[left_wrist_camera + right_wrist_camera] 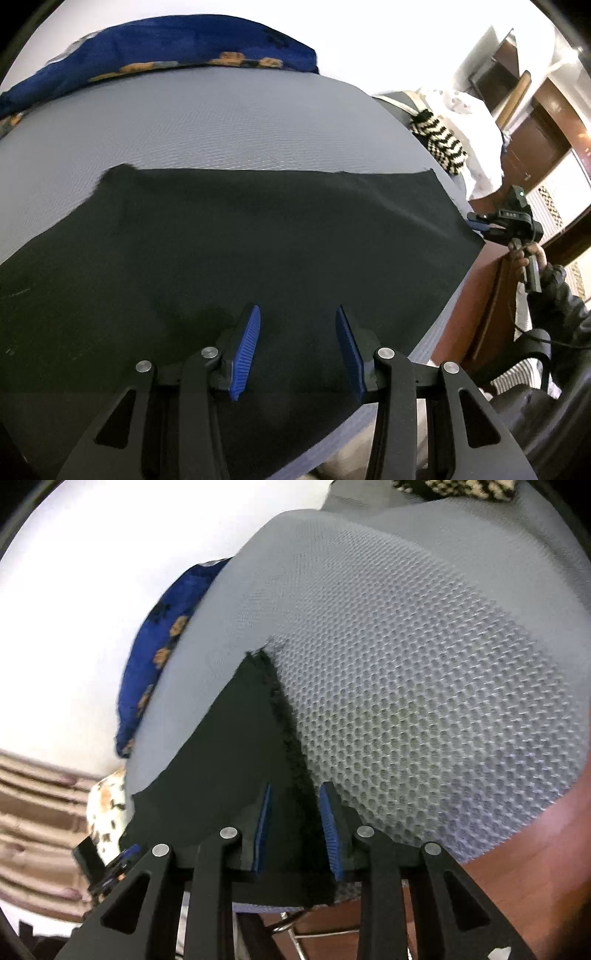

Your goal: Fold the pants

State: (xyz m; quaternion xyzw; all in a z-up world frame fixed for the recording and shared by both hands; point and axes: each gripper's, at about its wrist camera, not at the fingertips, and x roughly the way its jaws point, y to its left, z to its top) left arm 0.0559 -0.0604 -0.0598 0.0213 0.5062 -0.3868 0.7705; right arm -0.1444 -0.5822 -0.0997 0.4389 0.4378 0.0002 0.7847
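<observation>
Black pants [236, 236] lie flat across a grey mesh mattress [221, 122], their far edge straight. My left gripper [297, 314] hovers over the near part of the pants, open, with nothing between its blue pads. At the pants' right corner, by the mattress edge, a hand holds my right gripper [478, 225]. In the right wrist view the right gripper [295, 794] stands open a little. The fuzzy edge of the pants [240, 738] runs between its fingers, and the pads do not press on it.
A blue cloth with orange prints [166, 48] lies along the mattress's far side. A black-and-cream zigzag cloth [443, 140] and a white cloth [476, 122] sit beyond the right edge. A brown wooden bed frame [517, 849] borders the mattress, with wooden furniture [535, 129] behind.
</observation>
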